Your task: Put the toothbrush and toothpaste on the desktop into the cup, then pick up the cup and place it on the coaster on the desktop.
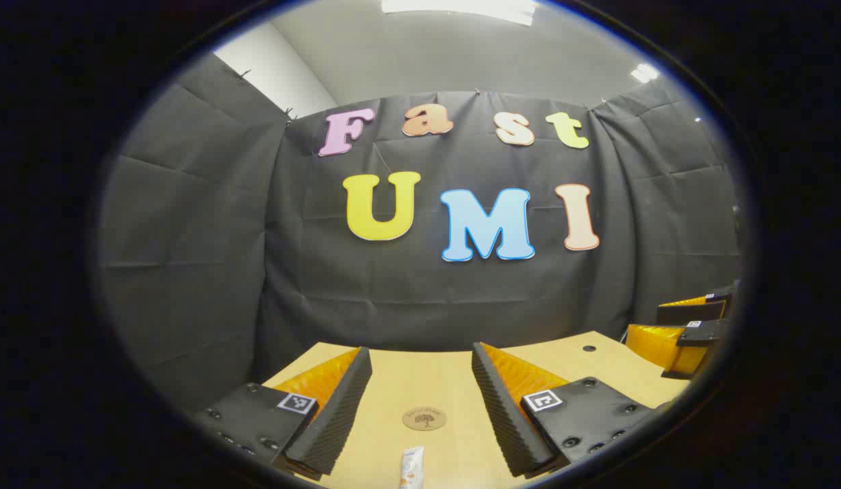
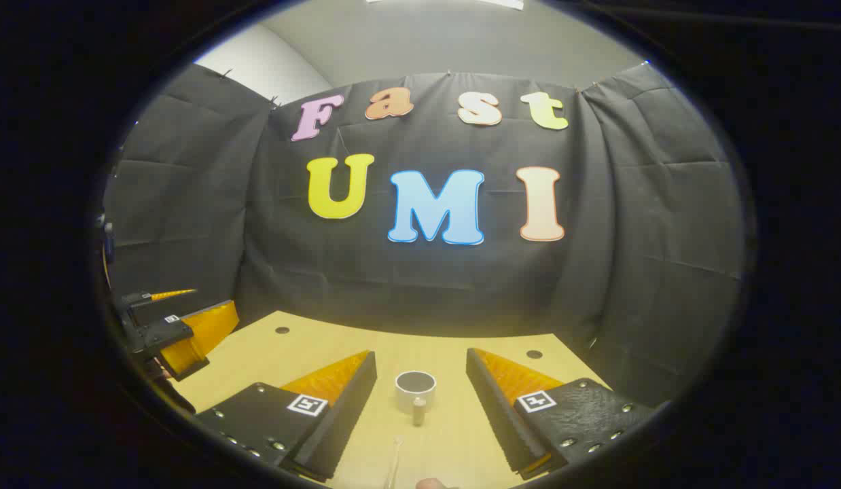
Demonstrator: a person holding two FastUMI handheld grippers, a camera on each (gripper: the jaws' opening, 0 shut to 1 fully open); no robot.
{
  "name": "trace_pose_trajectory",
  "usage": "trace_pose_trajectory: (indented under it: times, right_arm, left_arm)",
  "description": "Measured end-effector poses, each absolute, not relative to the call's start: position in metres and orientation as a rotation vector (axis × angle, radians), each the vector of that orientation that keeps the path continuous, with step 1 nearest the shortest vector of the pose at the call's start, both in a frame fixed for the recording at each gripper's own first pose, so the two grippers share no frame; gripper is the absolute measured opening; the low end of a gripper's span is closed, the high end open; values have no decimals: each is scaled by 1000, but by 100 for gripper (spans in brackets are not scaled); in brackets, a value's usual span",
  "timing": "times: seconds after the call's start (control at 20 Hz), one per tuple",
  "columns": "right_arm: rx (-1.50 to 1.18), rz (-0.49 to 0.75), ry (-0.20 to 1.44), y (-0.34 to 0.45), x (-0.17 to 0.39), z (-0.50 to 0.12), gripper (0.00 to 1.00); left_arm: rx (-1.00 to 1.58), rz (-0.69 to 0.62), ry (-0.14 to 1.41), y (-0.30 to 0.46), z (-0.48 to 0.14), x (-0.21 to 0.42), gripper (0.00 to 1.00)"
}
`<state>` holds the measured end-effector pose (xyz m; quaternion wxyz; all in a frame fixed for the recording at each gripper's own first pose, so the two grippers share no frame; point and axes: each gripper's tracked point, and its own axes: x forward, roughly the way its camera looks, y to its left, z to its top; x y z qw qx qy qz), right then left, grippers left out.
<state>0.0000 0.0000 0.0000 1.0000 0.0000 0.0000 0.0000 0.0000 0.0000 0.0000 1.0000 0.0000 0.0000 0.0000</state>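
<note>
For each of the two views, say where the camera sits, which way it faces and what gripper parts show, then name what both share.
Left gripper view: rides on the left gripper, facing along the desk over the coaster and toothpaste to the wall; its open fingers show.
Right gripper view: rides on the right gripper, facing the cup and toothbrush; its open fingers show.
Shared: desk, wall, and each sees the other gripper at its edge.

Both views are evenly lit from a ceiling light panel [image 1: 461, 8] that glares white at the top edge. The tabletop [image 1: 427, 380] looks warm and bright; fisheye distortion bends its far edge and the cloth wall. Focus is fairly sharp, dimming toward the rim.
</note>
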Motion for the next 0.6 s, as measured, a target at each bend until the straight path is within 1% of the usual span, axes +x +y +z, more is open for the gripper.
trace_pose_trajectory:
  times: [0.45, 0.6]
  right_arm:
    - [-14, -16, 15, -3, 1, -4, 86]
    - [-25, -20, 26, -4, 1, -8, 86]
  left_arm:
    - [32, -31, 4, -4, -2, 3, 96]
    - [29, -36, 10, -4, -4, 4, 95]
